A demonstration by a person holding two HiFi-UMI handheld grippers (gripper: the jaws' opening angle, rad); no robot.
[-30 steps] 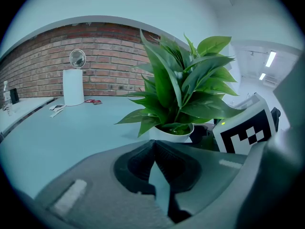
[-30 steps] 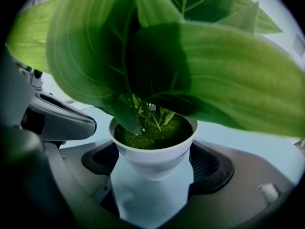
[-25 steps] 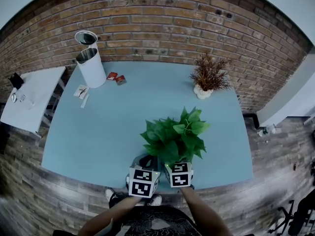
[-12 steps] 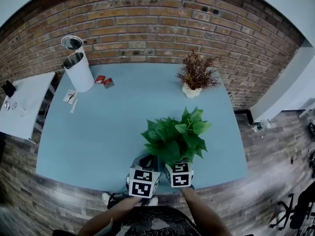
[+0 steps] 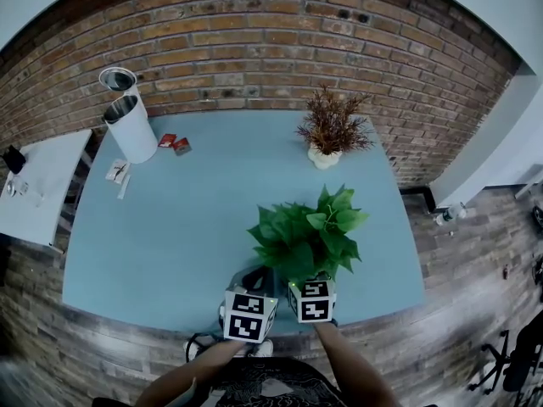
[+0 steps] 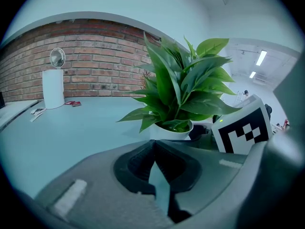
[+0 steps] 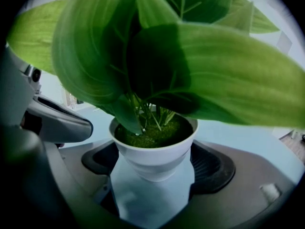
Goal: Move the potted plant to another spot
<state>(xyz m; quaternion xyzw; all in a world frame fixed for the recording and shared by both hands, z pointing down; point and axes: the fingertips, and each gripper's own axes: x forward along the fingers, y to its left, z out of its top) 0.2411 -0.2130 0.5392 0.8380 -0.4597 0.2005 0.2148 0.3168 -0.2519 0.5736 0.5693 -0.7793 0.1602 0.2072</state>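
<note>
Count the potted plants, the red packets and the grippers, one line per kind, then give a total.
Potted plants: 2, the green plant and the dried plant
Red packets: 2
Grippers: 2, the left gripper and the right gripper
Total: 6

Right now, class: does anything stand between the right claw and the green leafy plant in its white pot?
Nothing visible does: the green leafy plant in its white pot is held directly between the jaws of the right claw.
</note>
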